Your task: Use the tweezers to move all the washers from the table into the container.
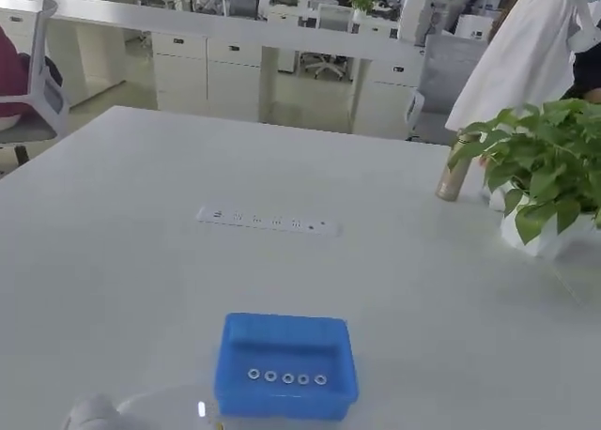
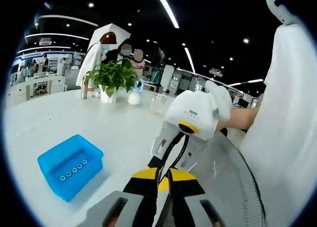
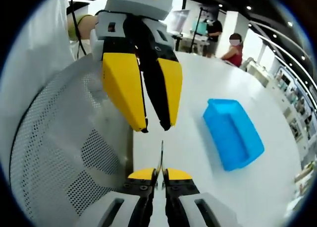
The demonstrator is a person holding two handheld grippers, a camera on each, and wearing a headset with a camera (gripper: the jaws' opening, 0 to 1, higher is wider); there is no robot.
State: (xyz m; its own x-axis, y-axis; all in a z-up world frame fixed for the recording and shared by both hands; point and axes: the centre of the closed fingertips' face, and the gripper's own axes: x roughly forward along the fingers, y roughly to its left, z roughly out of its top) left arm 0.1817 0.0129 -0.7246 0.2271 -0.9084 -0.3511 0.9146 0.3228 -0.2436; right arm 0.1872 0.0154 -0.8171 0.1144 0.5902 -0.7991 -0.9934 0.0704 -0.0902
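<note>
A blue container [image 1: 285, 364] sits near the table's front edge with several silver washers [image 1: 286, 377] in a row inside it. It also lies at the lower left of the left gripper view [image 2: 70, 165] and to the right in the right gripper view [image 3: 233, 133]. My right gripper [image 3: 159, 173] is shut on thin metal tweezers [image 3: 161, 155], whose tip points up between its jaws. My left gripper [image 3: 155, 128] faces it tip to tip, a short way apart. Its yellow jaws [image 2: 162, 178] stand nearly together with nothing between them.
A mesh chair back [image 3: 64, 152] stands close beside both grippers, off the table's near edge. On the table are a white power strip [image 1: 268, 221], a potted plant [image 1: 545, 176] and a slim bottle [image 1: 454, 175] at the right. People stand beyond the far side.
</note>
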